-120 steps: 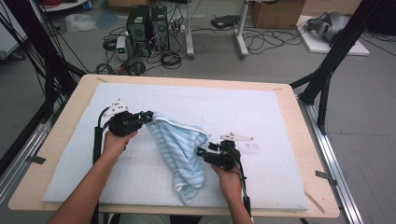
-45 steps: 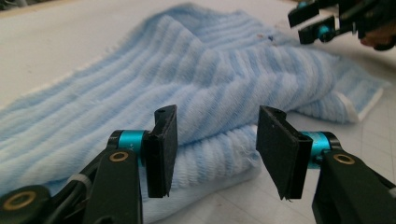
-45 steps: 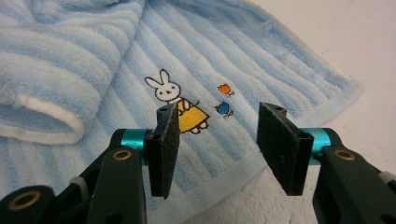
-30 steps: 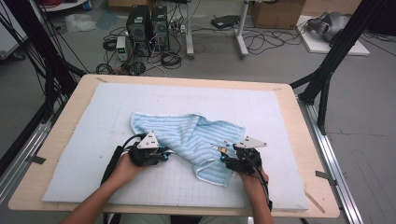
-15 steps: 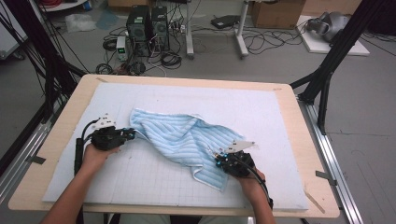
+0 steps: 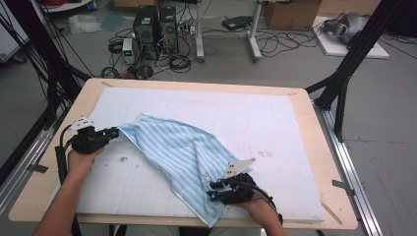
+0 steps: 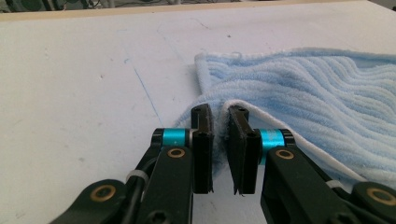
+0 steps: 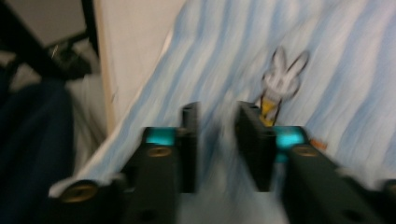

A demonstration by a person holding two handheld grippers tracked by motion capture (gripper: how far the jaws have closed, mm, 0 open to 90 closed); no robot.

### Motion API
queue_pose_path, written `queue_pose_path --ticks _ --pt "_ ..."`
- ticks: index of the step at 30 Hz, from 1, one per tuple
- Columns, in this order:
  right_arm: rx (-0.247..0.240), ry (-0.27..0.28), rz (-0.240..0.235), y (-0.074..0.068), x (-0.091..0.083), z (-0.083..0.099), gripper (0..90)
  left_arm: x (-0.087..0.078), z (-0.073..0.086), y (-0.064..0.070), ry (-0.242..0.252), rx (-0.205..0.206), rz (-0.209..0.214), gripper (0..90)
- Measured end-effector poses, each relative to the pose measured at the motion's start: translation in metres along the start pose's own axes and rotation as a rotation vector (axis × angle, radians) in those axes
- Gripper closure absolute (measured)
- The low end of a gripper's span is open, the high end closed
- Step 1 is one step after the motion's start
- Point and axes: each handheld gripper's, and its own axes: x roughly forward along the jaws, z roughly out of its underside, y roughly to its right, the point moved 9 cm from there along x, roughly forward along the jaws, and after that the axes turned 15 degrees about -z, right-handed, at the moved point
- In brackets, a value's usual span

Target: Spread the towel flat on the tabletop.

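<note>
Towel spreading on the mat, both grippers at the cloth.
Right gripper [image 6: 215, 191], nearest the person, sits at the near corner of the blue striped towel [image 6: 179, 152] beside its rabbit patch [image 8: 280, 77]; the jaws stand slightly apart with blurred cloth between, so I cannot tell if it grips. Left gripper [image 7: 219, 122], at the towel's far-left corner, is clamped on a fold of the hem. Towel lies diagonally on the white mat [image 6: 275, 118], rumpled through the middle. Judgement: draw the two corners apart, low and evenly, keeping the hem square in the jaws. Against half a second ago: the left gripper sits lower and the towel reaches further toward the table's [image 6: 314, 123] near edge.
</note>
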Motion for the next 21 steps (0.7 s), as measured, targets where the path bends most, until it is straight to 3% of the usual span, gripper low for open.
queue_pose_path --ticks 1,3,5,6,7,9,11,13,14,19,20,21 --pt "0.006 0.043 0.023 0.004 -0.003 -0.006 54.8 0.001 0.000 0.001 0.002 0.001 0.001 80.4" --pt "0.028 0.108 0.132 0.021 -0.010 -0.017 47.8 0.001 0.000 0.003 0.001 0.011 0.005 80.4" --pt "0.061 0.131 0.249 0.040 -0.015 -0.022 41.0 0.002 0.000 0.004 0.004 0.018 0.006 80.4" --pt "0.074 0.125 0.289 0.049 -0.015 -0.023 41.2 0.002 0.000 0.004 0.006 0.014 0.009 80.4" --pt "0.102 0.086 0.364 0.066 -0.011 -0.020 41.6 0.002 0.000 0.004 0.008 0.013 0.009 80.4" --pt "0.112 0.033 0.397 0.077 -0.003 -0.016 46.6 0.002 0.000 0.004 0.008 0.009 0.009 80.4" --pt "0.104 0.031 0.399 0.077 -0.002 -0.017 50.3 0.002 0.000 0.003 0.009 0.007 0.011 80.3" --pt "0.107 0.016 0.358 0.073 -0.004 -0.017 76.5 0.002 0.000 0.003 0.009 0.003 0.013 80.3" --pt "0.109 0.006 0.331 0.069 -0.004 -0.016 81.0 0.002 0.000 0.003 0.009 0.002 0.015 80.3" --pt "0.093 -0.035 0.216 0.044 -0.008 -0.001 85.1 0.002 0.001 0.004 0.004 0.003 0.022 80.2" --pt "0.100 -0.040 0.177 0.031 -0.012 0.009 85.1 0.002 0.001 0.005 0.004 0.000 0.027 80.3" --pt "0.100 -0.040 0.177 0.031 -0.012 0.009 85.1 0.002 0.001 0.006 0.004 0.001 0.031 80.3"
